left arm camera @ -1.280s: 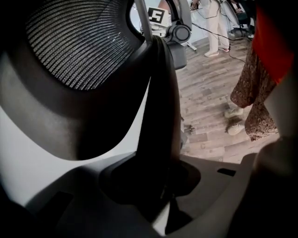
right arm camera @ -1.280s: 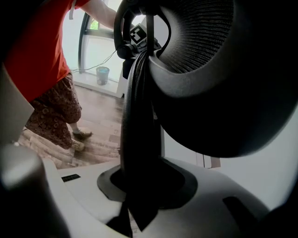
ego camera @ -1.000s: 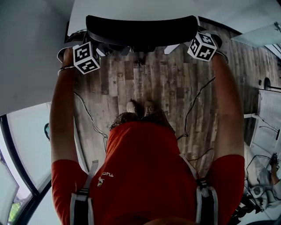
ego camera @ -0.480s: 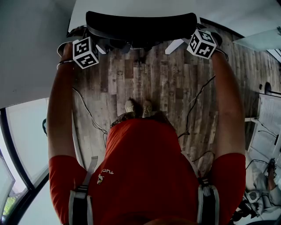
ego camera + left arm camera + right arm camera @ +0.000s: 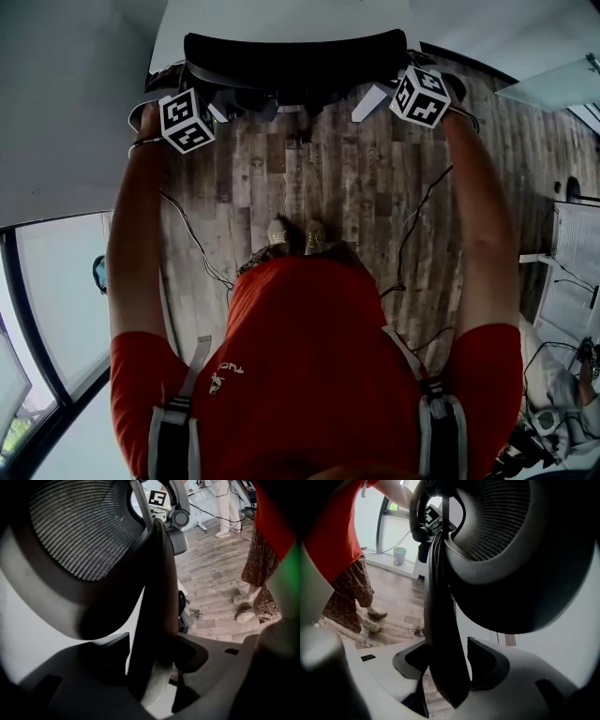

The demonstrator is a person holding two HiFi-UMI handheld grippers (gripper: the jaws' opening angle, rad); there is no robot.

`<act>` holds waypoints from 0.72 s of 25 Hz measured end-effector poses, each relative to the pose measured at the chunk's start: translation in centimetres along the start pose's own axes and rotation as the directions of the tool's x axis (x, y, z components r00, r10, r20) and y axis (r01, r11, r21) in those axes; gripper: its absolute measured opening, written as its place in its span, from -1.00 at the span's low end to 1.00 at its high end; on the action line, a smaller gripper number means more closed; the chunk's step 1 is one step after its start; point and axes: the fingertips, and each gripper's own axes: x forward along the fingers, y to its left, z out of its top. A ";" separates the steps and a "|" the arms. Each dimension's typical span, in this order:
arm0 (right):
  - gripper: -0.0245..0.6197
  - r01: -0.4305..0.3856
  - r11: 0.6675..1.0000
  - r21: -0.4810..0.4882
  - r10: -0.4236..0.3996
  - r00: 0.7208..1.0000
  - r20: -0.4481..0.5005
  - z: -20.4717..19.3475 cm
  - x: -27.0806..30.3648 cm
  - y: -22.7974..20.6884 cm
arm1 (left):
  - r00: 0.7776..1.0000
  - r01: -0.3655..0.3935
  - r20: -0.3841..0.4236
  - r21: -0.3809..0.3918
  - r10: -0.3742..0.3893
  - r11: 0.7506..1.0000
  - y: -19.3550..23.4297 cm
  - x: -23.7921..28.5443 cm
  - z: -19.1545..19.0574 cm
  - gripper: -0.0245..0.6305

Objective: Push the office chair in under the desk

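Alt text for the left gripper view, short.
The office chair's dark backrest edge stands between the left gripper's jaws, which have just been opening. Its mesh back fills the upper left; wood floor and the person's shoes show at right.

Jaws of the left gripper (image 5: 154,657) and right gripper (image 5: 449,663) have just been opening. Each pair now stands apart around a side edge of the office chair (image 5: 295,56) backrest, with a gap beside the frame. In the head view the right gripper's marker cube (image 5: 419,96) sits slightly further left than before, and the backrest lies a touch further in under the desk (image 5: 281,14).
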 end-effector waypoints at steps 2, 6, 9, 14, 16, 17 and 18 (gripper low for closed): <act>-0.22 0.029 1.000 -0.008 -0.028 1.000 0.010 0.1 -0.7 -0.3 | 1.000 -0.021 0.007 -0.010 0.021 1.000 0.4 -0.6 0.1 -0.18; -0.20 0.069 0.998 -0.002 -0.069 0.997 0.030 0.1 -2.4 -0.6 | 0.998 -0.064 0.027 -0.015 0.064 0.998 0.9 -2.2 0.3 -0.17; -0.20 0.097 0.995 0.011 -0.097 0.994 0.047 0.0 -3.7 -0.4 | 0.995 -0.088 0.041 -0.028 0.089 0.996 0.8 -3.5 0.0 -0.16; -0.20 0.200 0.974 0.103 -0.212 0.970 0.121 0.5 -7.5 -0.4 | 0.981 -0.159 0.091 -0.129 0.172 0.979 1.0 -7.2 -0.4 -0.16; -0.20 0.244 0.955 0.168 -0.272 0.947 0.172 1.2 -9.3 -0.2 | 0.964 -0.201 0.131 -0.201 0.229 0.959 1.4 -9.2 -0.2 -0.16; -0.20 0.262 0.944 0.201 -0.301 0.932 0.200 1.8 -10.1 0.0 | 0.953 -0.219 0.156 -0.244 0.261 0.945 1.7 -10.3 0.0 -0.16; -0.20 0.277 0.931 0.236 -0.331 0.916 0.227 2.4 -11.0 0.3 | 0.939 -0.232 0.182 -0.290 0.292 0.928 1.9 -11.3 0.3 -0.16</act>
